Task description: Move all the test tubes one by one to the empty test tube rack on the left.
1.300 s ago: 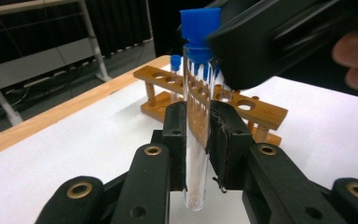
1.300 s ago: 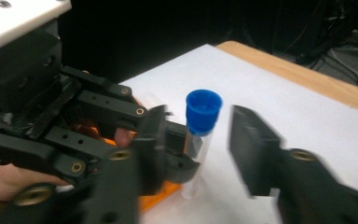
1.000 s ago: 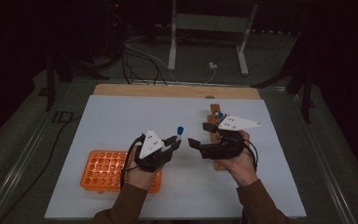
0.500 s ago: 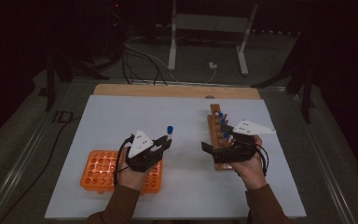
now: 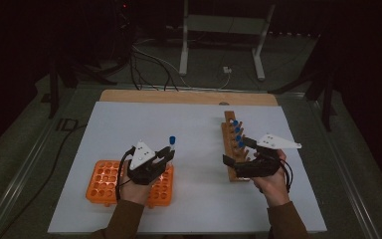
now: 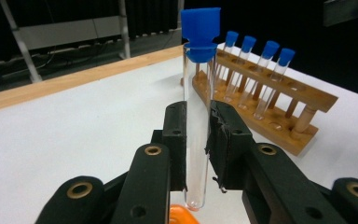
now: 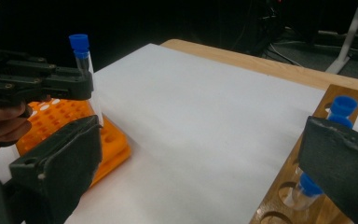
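1. Left gripper (image 5: 165,155) is pinching a test tube (image 6: 198,116) upright at mid-length; blue cap (image 6: 201,32) on top, rounded bottom hanging just above the orange rack (image 5: 129,183).
2. Right gripper (image 5: 236,152) has its jaws spread wide with nothing between them (they have just been opening), and it sits next to the near end of the wooden rack (image 5: 231,149).
3. We count four capped tubes (image 6: 254,70) standing in the wooden rack; the near holes look empty.
4. Handling, our read: thin clear tube, light, stiff, smooth, so slippery and likely to crack if squeezed hard or knocked against a hole rim.
5. Where to grip: on the bare wall, middle to upper part, below the cap (the cap may pull off, so don't lift by it). We keep the pads square so the tube doesn't swing.
6. Next, our guess: line the bottom up with an orange hole, lower it straight, let go only once seated.
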`<state>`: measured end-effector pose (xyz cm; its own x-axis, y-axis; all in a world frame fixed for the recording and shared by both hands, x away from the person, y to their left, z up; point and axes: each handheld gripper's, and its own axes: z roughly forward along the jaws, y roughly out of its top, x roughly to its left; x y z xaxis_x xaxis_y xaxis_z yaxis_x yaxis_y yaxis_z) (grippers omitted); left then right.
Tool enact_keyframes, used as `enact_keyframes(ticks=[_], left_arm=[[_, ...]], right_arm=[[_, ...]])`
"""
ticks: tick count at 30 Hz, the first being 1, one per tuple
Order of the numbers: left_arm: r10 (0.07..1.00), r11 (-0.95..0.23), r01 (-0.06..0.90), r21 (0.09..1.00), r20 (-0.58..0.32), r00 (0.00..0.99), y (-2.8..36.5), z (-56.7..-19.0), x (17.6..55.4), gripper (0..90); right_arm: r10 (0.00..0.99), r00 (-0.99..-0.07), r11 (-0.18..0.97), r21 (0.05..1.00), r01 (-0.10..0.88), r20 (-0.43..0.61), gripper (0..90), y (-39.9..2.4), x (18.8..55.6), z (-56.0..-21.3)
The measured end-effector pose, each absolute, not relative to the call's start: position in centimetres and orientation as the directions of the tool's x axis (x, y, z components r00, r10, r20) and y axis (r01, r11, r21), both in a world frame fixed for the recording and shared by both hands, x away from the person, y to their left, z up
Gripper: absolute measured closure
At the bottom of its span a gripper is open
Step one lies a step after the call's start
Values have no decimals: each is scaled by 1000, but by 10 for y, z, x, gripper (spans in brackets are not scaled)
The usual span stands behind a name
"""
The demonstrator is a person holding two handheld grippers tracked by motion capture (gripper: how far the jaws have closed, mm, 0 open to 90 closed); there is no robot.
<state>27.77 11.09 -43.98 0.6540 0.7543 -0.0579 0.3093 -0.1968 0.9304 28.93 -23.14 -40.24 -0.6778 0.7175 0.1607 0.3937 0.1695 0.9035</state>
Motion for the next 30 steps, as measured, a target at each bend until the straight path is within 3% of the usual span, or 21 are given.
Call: enact_keyframes(ticks=[30], left_arm=[[784,-250,398,883,-57,618,117,-467,284,775]], right_arm=[[717,-674,150,906,396,176,3,-236,287,-404]])
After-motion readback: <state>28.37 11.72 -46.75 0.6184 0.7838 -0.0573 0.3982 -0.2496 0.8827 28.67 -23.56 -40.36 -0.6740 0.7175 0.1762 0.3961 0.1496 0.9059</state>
